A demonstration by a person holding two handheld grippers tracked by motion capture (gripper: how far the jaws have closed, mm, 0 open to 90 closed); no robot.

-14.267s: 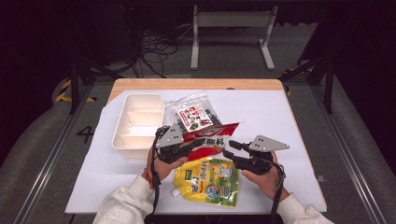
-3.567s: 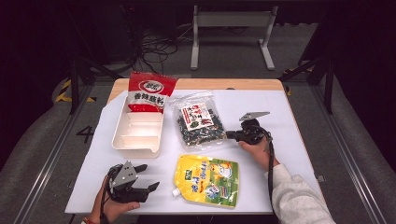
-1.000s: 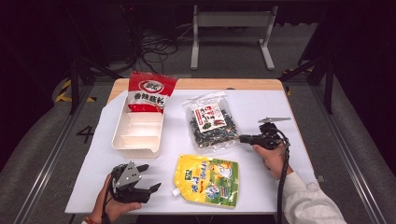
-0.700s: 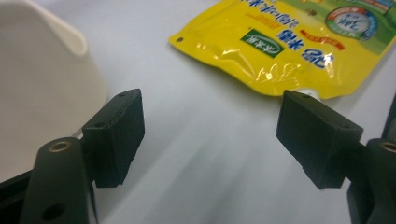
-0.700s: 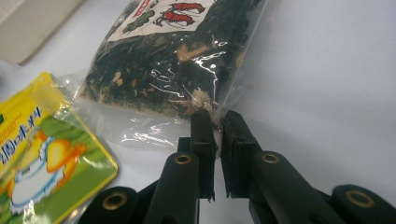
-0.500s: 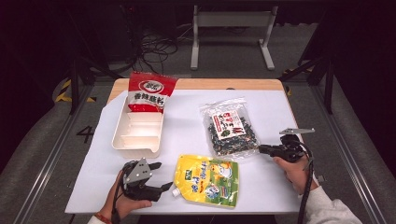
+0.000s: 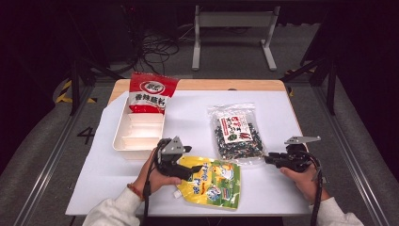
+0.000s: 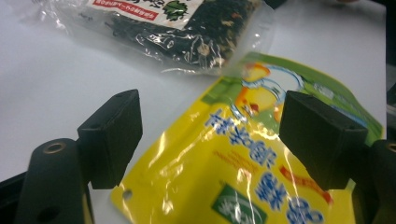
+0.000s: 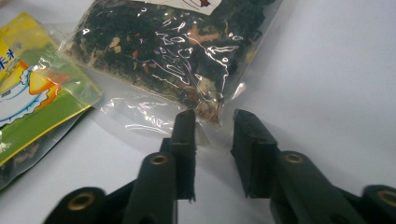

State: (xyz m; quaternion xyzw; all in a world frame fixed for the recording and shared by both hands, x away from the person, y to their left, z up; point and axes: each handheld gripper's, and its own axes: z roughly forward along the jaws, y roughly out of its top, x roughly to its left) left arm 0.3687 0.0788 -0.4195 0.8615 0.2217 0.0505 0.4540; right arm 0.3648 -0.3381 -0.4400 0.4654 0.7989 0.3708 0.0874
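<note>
Right gripper (image 7: 269, 160) sits at the near right corner of the clear bag of dark dried mix (image 7: 236, 133), which lies flat on the white bench (image 7: 188, 113), right of centre. In the right gripper view its fingers (image 9: 184, 128) have just been opening: a narrow gap now, with the bag's clear corner edge lying in or just past that gap, pads not pressing on it.

Left gripper (image 7: 195, 172) is over the upper left part of the yellow-green pouch (image 7: 214, 182), which lies flat at the near edge of the bench, its far right corner just beside the clear bag. Left fingers (image 8: 114, 133) stand wide apart, straddling the pouch top from above, nothing clamped.

White divided tray (image 7: 136, 136) sits left of centre, the red snack bag (image 7: 151, 93) leaning on its far end.
</note>
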